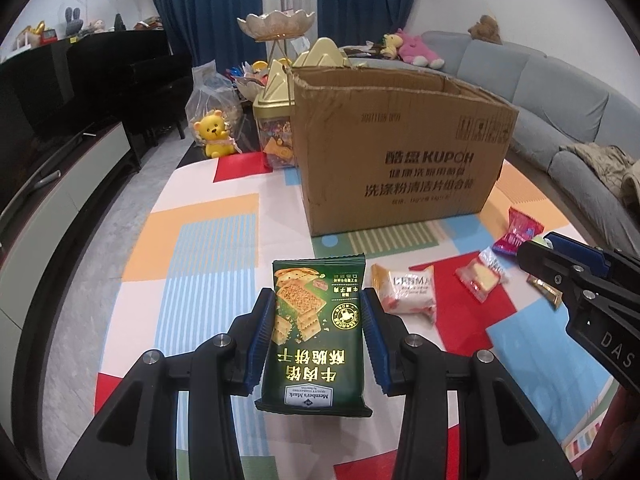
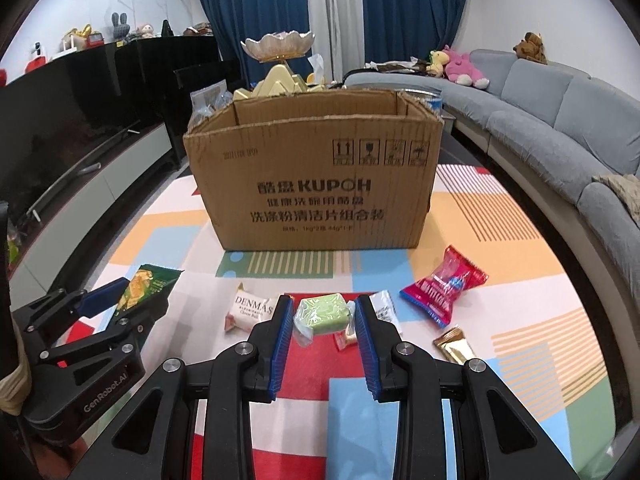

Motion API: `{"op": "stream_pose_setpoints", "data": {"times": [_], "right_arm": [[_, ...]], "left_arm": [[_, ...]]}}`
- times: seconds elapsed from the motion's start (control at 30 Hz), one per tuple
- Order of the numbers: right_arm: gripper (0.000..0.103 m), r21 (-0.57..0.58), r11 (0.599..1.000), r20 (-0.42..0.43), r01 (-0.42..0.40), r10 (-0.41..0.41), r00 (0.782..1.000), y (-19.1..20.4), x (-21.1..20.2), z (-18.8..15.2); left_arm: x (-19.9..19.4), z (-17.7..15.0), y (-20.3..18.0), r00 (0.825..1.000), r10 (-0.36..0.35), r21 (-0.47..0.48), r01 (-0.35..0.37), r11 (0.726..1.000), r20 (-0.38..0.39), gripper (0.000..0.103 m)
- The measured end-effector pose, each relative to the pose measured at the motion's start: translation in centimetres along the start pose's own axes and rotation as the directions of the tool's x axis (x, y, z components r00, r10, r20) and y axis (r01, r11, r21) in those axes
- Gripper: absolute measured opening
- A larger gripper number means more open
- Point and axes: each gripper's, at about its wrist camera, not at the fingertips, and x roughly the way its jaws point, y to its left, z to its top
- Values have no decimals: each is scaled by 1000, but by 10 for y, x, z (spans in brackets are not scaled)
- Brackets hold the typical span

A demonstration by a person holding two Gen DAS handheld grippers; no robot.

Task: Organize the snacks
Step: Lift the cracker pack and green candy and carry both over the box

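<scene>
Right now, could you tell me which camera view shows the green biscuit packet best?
The left wrist view: the green biscuit packet faces the camera, clamped in the left gripper. The right wrist view shows only its top end, at an angle, above that gripper.

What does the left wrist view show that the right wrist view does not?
Only the left view: a yellow bear beside the box and the green pack's whole front. Only the right view: the green cake in the right gripper, clear of the mat. Both share the cardboard box, the red candy bag and the left gripper.
</scene>
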Motion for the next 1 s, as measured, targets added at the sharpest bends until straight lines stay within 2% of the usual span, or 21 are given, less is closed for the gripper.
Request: {"op": "stream_pose_setpoints", "data": {"times": [0.47,1.0], "right_arm": [[33,-31,1000,63,3,-1,998,-8,-13,27],[33,-45,999,150,13,-6,989,-24,-26,71]], "left_arm": [[-20,34,-15,997,35,-28,-33,999,74,42],[-33,81,-29,987,37,-52,-29,998,154,42]]}}
